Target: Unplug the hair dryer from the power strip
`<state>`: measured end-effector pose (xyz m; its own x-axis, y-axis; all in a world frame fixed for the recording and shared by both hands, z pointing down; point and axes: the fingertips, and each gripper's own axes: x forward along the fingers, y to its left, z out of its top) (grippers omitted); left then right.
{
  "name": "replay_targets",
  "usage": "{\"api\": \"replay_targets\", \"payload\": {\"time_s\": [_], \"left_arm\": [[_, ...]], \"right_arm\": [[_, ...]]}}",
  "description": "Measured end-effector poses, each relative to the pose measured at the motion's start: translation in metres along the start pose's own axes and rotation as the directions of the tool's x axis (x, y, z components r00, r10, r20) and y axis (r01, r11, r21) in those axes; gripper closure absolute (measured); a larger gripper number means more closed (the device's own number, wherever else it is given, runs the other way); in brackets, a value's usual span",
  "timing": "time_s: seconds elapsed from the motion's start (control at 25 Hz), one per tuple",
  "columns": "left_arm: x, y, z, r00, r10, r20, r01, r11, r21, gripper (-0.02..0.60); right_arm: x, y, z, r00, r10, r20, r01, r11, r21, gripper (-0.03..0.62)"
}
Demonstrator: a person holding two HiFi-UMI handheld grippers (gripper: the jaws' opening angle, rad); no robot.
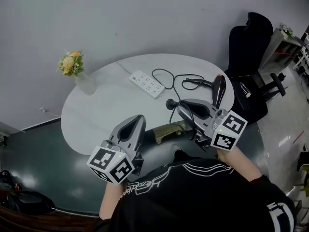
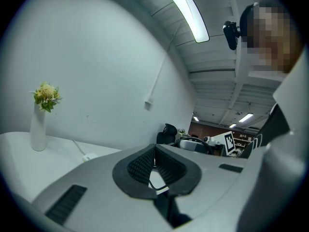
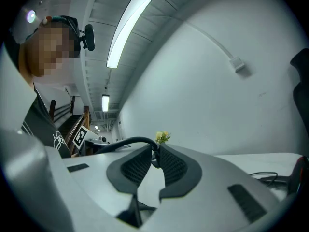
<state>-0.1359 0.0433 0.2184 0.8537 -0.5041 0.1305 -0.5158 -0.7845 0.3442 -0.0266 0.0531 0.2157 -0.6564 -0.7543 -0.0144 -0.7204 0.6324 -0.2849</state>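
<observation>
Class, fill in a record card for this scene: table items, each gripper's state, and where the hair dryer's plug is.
Table: white, round
Power strip: white, mid-table
Hair dryer: black, lying right of the strip
Vase: holds flowers, table's left edge
Left gripper: shut, empty
Right gripper: shut on plug
Plug position: out of the strip, apart from it

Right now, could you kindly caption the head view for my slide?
Right gripper, jaws shut on the black plug, clear of the white rectangular power strip; black hair dryer nearby.
</observation>
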Motion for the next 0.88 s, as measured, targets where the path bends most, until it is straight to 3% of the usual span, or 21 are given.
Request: {"api": "replay_targets", "payload": {"time_s": [0.88], "left_arm": [[-0.003,0.009,-0.009,1.0,0.016,-0.01,-0.016,1.0,-0.016,0.577]], "right_arm": [[0.007,-0.003,-0.016,0.999,0.0,-0.046,0.001,1.0,0.019,0.559]]}}
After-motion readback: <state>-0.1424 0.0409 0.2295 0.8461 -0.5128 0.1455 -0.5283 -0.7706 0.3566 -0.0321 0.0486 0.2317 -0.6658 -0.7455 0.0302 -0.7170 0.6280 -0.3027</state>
